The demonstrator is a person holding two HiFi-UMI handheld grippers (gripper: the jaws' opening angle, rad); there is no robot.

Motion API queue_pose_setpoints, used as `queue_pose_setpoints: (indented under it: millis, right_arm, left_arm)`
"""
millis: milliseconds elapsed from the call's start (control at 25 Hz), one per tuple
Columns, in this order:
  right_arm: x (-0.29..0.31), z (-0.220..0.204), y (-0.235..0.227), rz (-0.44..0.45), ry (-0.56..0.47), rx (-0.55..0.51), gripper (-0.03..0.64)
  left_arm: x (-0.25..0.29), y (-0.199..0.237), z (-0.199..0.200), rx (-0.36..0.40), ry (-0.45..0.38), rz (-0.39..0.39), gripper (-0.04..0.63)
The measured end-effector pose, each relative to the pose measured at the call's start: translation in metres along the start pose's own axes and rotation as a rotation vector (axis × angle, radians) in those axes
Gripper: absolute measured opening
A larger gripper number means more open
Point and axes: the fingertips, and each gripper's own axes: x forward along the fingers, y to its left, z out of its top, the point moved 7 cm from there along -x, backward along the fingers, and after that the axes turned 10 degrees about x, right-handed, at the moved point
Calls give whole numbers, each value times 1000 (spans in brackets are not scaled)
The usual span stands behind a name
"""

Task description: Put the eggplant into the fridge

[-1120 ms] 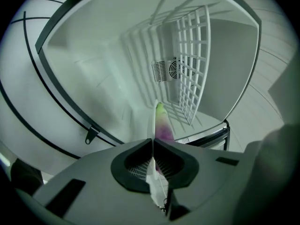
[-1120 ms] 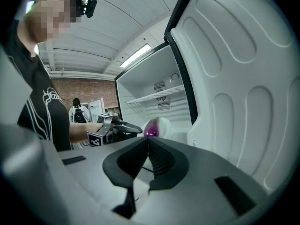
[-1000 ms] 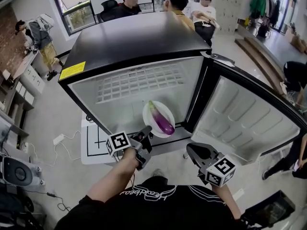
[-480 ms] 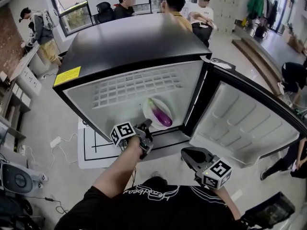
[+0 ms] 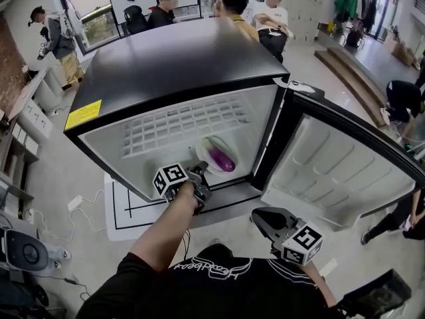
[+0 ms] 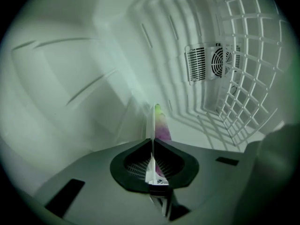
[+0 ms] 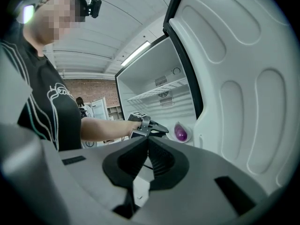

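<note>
2 claws are in our hands, and we stand in front of a fridge (image 5: 179, 58) with a black top. Its door (image 5: 345, 171) is wide open on our right. Our left claw (image 5: 199, 175) reaches into the bottom of the fridge. Its 2 jaws are squeezed tight on the thin rim of a white plate (image 5: 202, 157). In the left gripper view that rim stands on edge right between them. On the plate lies 1 purple eggplant (image 5: 220, 157), and its green end points away from the left claw. So the eggplant is inside the fridge, on the plate, down low and near the door side. It is under a white wire shelf (image 5: 186, 121). We cannot tell if the plate sits on the fridge floor or hangs just over it. A round fan vent (image 6: 215, 62) is on the back wall of the fridge. Our right claw (image 5: 262, 219) is outside the fridge, low in front of the open door and well apart from the plate. Its jaws are closed on each other with nothing between them. A yellow sticker (image 5: 83, 113) is on the top left corner of the fridge front. A white mat (image 5: 126, 205) with black lines lies on the floor under the fridge. Behind the fridge, 3 people (image 5: 234, 12) are close together.
</note>
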Motion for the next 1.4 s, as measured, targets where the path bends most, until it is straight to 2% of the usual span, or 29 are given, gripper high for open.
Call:
queue_pose_setpoints:
  millis: [240,400,560,640,760,1000,1080,1120,1240,1400]
  right_arm:
    - [-1,2,0,-11,-1,-3,6]
    - [1,4,2,-7,1,-2,6]
    - [-3,7,4,-16,-7,0,6]
    - [-6,8,4,-17,-17,3,6]
    - [-9,7,6,-13,-21,16,6]
    - [-15,4,9,-10,14,31,6]
    - [-17,6,7,-33,-1,47,6]
    - [-18,6,6,-39,-3,54,6]
    - [-19,5,9,-38,13,66,6]
    - [-19,6,13,-37,14,65,6]
  left_arm:
    - [5,4,3,13,-7,59,20]
    - [6,4,7,25,-39,60,20]
    - [7,5,7,36,-26,91,20]
    - [7,6,7,62,-16,113,21]
    - [6,3,7,142,-11,161,21]
    - [1,0,8,228,-17,238,101]
    - [0,-3,11,253,-22,260,157]
    - [0,-5,12,251,-22,258,180]
    - [-5,-9,11,244,-29,233,184]
    - [-25,-21,6,319,-40,190,184]
